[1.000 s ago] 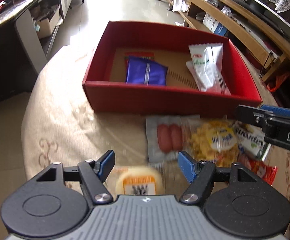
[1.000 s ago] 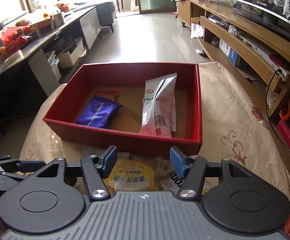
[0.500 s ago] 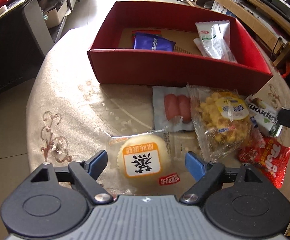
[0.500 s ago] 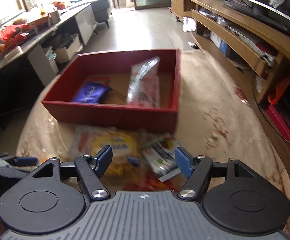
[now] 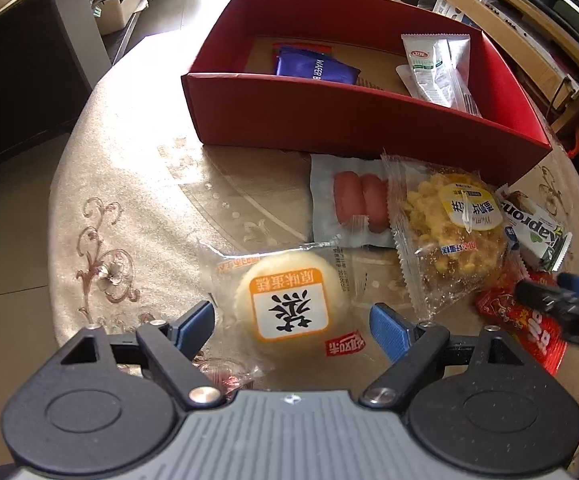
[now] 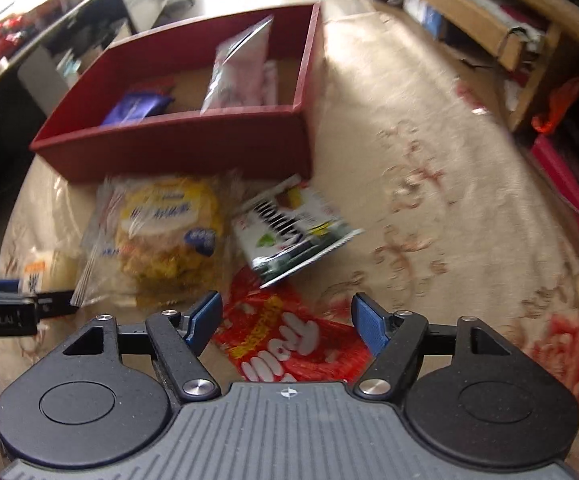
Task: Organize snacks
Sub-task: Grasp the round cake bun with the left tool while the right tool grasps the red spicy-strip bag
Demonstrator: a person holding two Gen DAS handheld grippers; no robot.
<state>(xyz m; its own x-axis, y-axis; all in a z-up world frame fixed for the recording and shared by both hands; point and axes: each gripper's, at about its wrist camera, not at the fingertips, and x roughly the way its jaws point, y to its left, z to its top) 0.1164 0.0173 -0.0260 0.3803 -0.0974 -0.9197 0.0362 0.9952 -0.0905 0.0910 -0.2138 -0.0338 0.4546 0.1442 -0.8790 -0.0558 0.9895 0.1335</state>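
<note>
A home living room: tablecloth (image 5: 137,184), TV shelf (image 5: 501,12), tiled floor (image 5: 193,4)

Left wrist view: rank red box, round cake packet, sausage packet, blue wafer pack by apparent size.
1. red box
2. round cake packet, nearest the camera, so probably inflated
3. sausage packet, close to the cake packet; ranking unsure
4. blue wafer pack, partly hidden by the box wall

Between the blue-padded fingers of the left gripper (image 5: 291,326): pale cream steamed cake (image 5: 289,304), orange-bordered white label, black character. Beyond it: beige tablecloth (image 5: 129,200) with brown scrollwork; pink sausages (image 5: 355,204) in a grey-white pack; yellow crumbly cake (image 5: 453,228) under clear wrap. Farther ahead: red box (image 5: 329,120), tan floor, holding a deep blue wafer pack (image 5: 315,68) and a silver-green sachet (image 5: 435,68). Between the right gripper (image 6: 285,324) pads: red packet (image 6: 289,340), white and yellow print, blurred, possibly lettering.
</note>
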